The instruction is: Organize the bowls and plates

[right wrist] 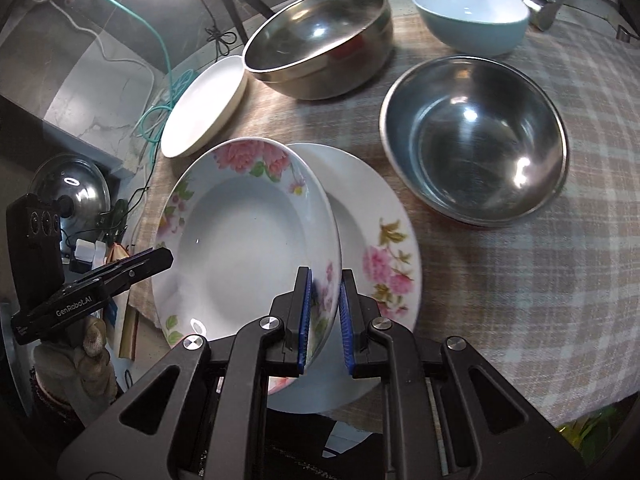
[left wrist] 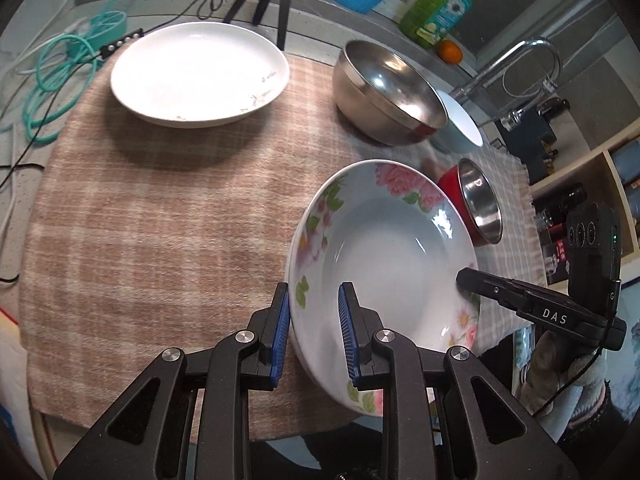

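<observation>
**Flowered plate carried by both grippers**

The flowered plate [left wrist: 384,264] hangs tilted above the cloth, and we judge this the carrying step. Our left gripper [left wrist: 313,332] clamps one side of its rim between the blue pads; our right gripper [right wrist: 325,320] clamps the opposite side.

Just beyond and beneath the right jaws lies a second flowered plate [right wrist: 384,248], flat on the checked cloth [right wrist: 540,280], so stacking there looks likely. We would then need to level the plate over it, lower, and open both jaws together.

Ahead of the right jaws, a small steel bowl [right wrist: 476,140] sits near that plate's far edge. A large steel bowl [right wrist: 320,36], a white plate [left wrist: 200,72] and a pale blue bowl [right wrist: 472,12] stand farther off.
</observation>
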